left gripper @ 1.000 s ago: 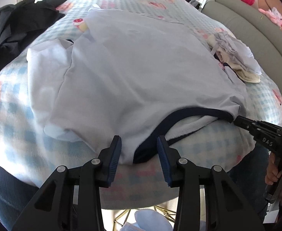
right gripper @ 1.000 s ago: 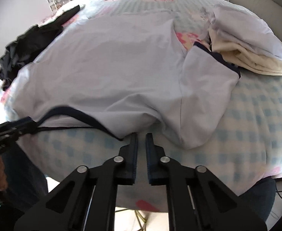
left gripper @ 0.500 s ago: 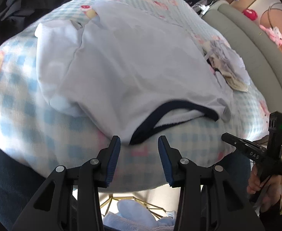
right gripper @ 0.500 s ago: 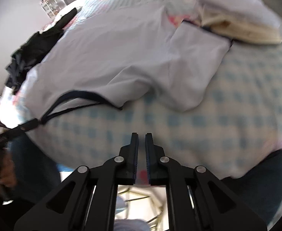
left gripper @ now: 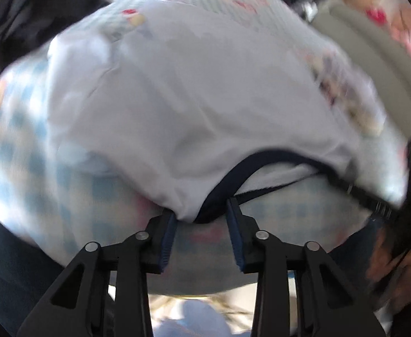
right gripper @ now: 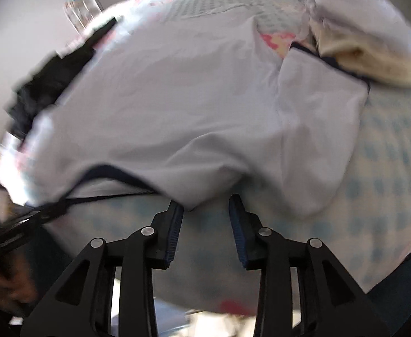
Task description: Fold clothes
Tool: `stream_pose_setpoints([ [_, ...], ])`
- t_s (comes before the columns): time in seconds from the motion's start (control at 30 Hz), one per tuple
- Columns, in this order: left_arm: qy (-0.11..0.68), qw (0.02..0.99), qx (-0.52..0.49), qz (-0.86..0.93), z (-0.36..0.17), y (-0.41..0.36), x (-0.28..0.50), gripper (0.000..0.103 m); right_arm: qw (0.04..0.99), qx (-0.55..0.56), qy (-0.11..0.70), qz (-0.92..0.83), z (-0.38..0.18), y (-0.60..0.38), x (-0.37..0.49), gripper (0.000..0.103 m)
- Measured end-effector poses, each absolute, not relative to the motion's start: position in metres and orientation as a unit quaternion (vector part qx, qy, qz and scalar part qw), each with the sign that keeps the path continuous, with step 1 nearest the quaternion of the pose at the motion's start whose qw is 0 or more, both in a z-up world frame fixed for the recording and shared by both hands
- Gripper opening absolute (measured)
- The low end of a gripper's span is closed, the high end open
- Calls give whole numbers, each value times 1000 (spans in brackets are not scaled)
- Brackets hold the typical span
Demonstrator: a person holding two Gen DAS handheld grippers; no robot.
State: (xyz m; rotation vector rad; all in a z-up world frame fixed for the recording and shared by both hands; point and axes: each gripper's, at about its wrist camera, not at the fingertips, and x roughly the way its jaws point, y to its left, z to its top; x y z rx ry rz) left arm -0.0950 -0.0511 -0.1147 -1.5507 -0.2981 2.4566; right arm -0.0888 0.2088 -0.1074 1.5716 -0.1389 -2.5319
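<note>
Here, white T-shirt (right gripper: 194, 106) flat on checked bedspread (right gripper: 388, 168), long axis running away, navy collar nearest, left gripper (left gripper: 201, 219) and right gripper (right gripper: 205, 213) both spread wide, shoulder edges between jaws, ungripped.

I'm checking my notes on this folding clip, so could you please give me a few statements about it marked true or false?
1. Both grippers are open. True: left gripper, right gripper.
2. The white T-shirt has navy trim. True.
3. The T-shirt is already folded into a square. False: it lies spread on the checked bedspread.
4. The folded pile sits on top of the black clothes. False: they lie apart, on opposite sides.
</note>
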Motion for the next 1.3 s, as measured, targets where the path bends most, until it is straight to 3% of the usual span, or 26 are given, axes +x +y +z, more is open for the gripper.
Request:
stream_pose_setpoints([
  [0.17,-128,105,-497,852,-99,-56,-104,35,92,503,-79,-855,-95,209,-93,36],
  [0.33,-134,103,-524,835,-116,-56,-119,35,98,503,-121,-850,-98,223,-99,37],
  [0.43,-121,99,-521,839,-119,-50,-112,38,95,509,-135,-845,-109,223,-105,46],
  [0.5,-122,105,-518,840,-118,-44,-106,42,96,515,-119,-844,-114,216,-106,59],
  [0.6,-123,110,-509,845,-118,-39,-101,43,93,516,-83,-848,-119,206,-107,62],
  [0.63,-118,108,-509,846,-117,-39,-101,36,91,514,-82,-849,-118,205,-107,60],
  [0.67,-115,103,-508,848,-116,-39,-102,27,92,509,-88,-851,-116,206,-106,46],
  [0.7,-118,103,-504,849,-111,-40,-102,14,90,504,-91,-854,-112,209,-104,25],
  [0.8,-128,105,-494,853,-96,-46,-101,10,86,499,-80,-858,-99,211,-101,12],
  [0.93,-132,112,-496,851,-84,-52,-95,10,91,501,-49,-860,-82,213,-82,9],
  [1.07,-144,115,-503,844,-83,-59,-86,10,110,511,-84,-848,-74,221,-59,9],
  [1.2,-162,103,-529,827,-101,-64,-81,10,100,534,-108,-833,-98,226,-50,9],
  [1.3,-184,89,-554,807,-118,-73,-76,3,101,555,-137,-814,-115,230,-46,8],
])
